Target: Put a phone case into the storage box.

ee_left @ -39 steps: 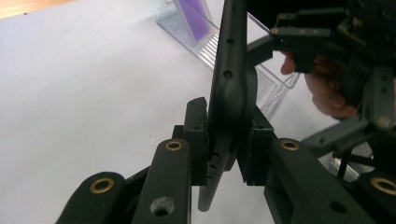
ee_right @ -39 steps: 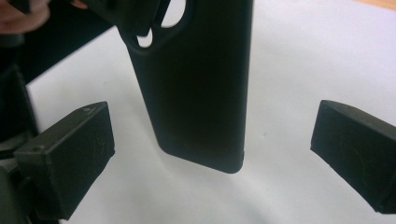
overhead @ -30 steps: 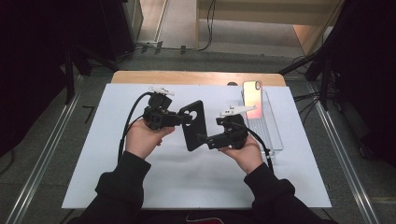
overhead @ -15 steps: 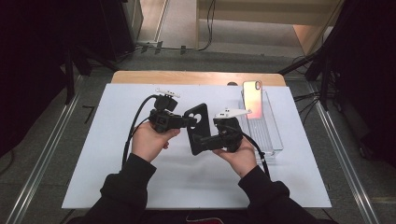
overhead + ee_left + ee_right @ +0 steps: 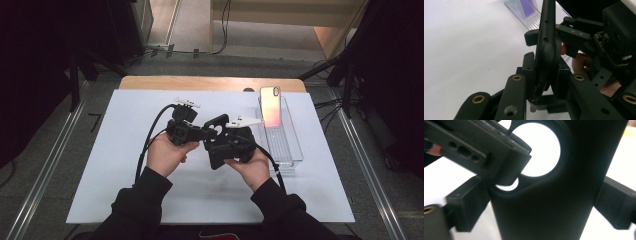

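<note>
Jaws of the left gripper (image 5: 544,75) pinch the black phone case (image 5: 547,50) edgewise; right gripper (image 5: 541,202) jaws, just closing, straddle its width. Risk: the case twists out toward 12 o'clock if the hands pull unevenly.

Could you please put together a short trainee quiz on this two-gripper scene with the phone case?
1. True or false: the left gripper is clamped on the black case.
2. Where is the phone? A) flat on the mat; B) standing in the clear tray; C) fitted in the case.
3. What covers the tabletop under the hands?

Key: 1 true, its pads pinch the case's thin edge. 2 B, it leans at the tray's far end. 3 A white mat.
</note>
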